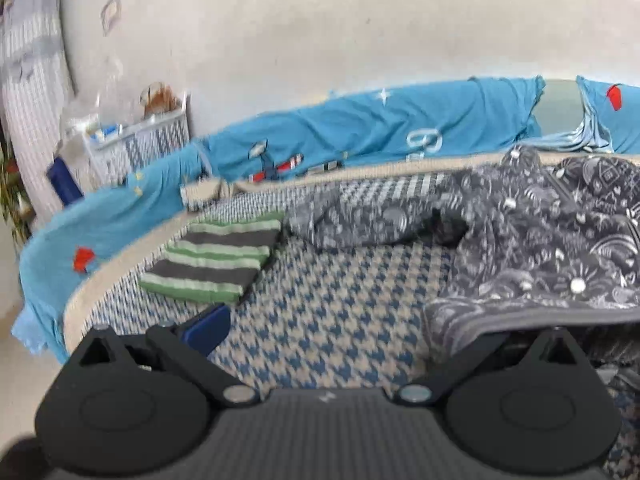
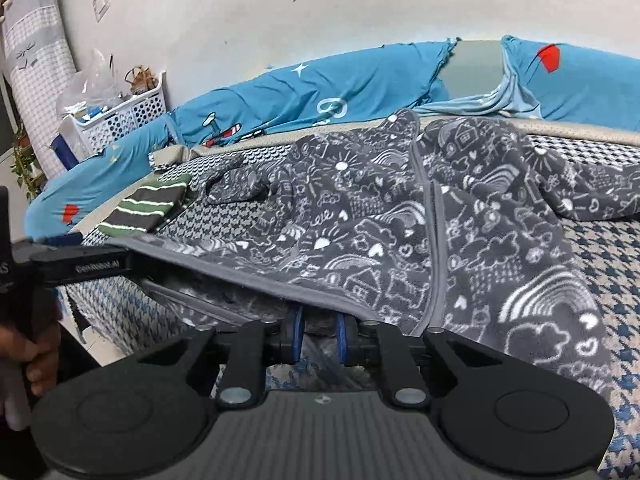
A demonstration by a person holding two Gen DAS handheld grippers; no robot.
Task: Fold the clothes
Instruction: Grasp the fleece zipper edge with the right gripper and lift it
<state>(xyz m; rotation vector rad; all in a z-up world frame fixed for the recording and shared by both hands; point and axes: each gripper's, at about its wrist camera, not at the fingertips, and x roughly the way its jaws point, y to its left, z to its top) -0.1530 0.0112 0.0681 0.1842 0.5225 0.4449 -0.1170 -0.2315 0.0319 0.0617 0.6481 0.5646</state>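
A dark grey fleece garment (image 2: pixel 380 216) with white doodle print lies spread and rumpled on the houndstooth bed cover (image 2: pixel 624 280). My right gripper (image 2: pixel 320 336) sits under its near grey hem. The blue pads stand close together and pinch the hem, whose edge hides their tips. My left gripper (image 1: pixel 348 324) is wide open at the garment's (image 1: pixel 540 248) left corner. Its left blue finger (image 1: pixel 208 328) is bare, and the cloth drapes over the right one. A folded green and grey striped garment (image 1: pixel 212 260) lies at the far left.
A blue printed sheet (image 1: pixel 360 132) covers the raised back edge along the wall. A white plastic basket (image 2: pixel 120 120) with clutter stands at the far left corner. A person's hand (image 2: pixel 36 360) grips the left gripper's handle. Bare houndstooth cover (image 1: pixel 340 320) shows between the two garments.
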